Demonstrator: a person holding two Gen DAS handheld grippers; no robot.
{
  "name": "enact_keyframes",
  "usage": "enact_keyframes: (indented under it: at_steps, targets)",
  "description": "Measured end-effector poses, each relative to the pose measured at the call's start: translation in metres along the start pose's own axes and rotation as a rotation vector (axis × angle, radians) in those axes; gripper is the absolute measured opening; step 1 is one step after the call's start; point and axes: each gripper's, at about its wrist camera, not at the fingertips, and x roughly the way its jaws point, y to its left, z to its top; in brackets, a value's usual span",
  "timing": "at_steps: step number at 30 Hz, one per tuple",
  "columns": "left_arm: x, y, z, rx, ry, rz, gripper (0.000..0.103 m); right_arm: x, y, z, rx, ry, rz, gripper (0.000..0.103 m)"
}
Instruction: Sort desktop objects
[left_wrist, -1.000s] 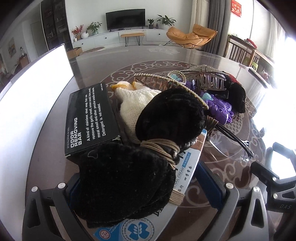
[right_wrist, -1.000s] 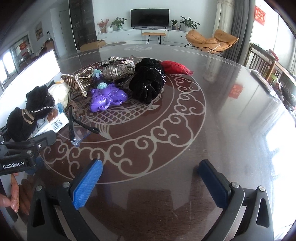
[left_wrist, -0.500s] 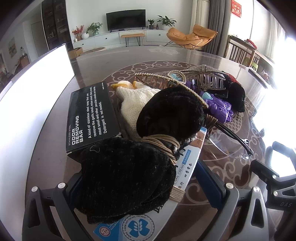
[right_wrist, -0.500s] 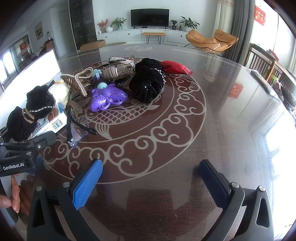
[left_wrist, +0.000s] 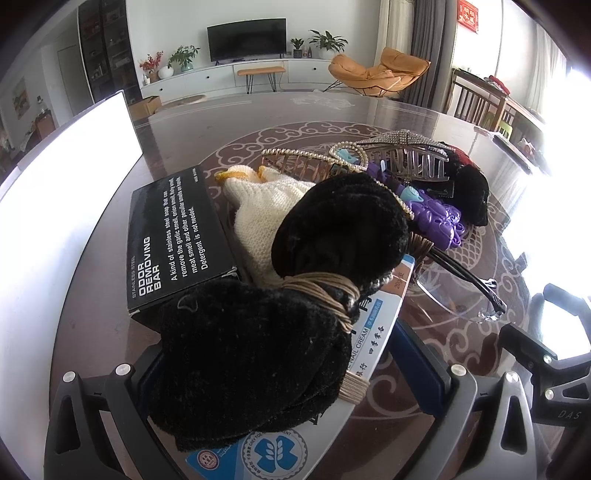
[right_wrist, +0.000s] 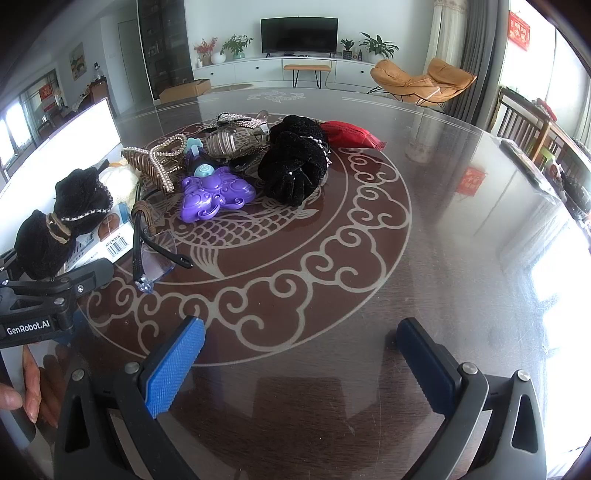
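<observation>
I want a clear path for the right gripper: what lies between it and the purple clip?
In the right wrist view, only bare patterned tabletop lies between the open right gripper and the purple clip; the glasses sit off to the left.

A black velvet bow (left_wrist: 280, 314) bound with tan cord fills the left gripper's (left_wrist: 295, 373) view, a black box (left_wrist: 173, 240) with white lettering to its left. Ahead of the right gripper's (right_wrist: 299, 354) blue pads (right_wrist: 173, 365), pale scrollwork patterns the dark brown table (right_wrist: 369, 258); beyond lie a purple clip (right_wrist: 216, 195) and red packet (right_wrist: 347, 133).
</observation>
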Motion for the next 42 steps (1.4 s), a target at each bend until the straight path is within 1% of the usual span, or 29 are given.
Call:
enact_keyframes:
  at_steps: [7, 10, 11, 42]
  targets:
    - [0.025, -0.012, 0.039, 0.083, 0.0, -0.058, 0.103, 0.0, 0.0, 0.0, 0.0, 0.0, 0.0, 0.103]
    - [0.029, -0.017, 0.05, 0.09, 0.001, -0.062, 0.103, 0.0, 0.0, 0.0, 0.0, 0.0, 0.0, 0.103]
    - [0.024, -0.019, 0.06, 0.093, 0.004, -0.058, 0.103, 0.0, 0.0, 0.0, 0.0, 0.0, 0.0, 0.103]
    - [0.027, -0.024, 0.05, 0.087, 0.0, -0.058, 0.103, 0.0, 0.0, -0.001, 0.001, -0.001, 0.0, 0.103]
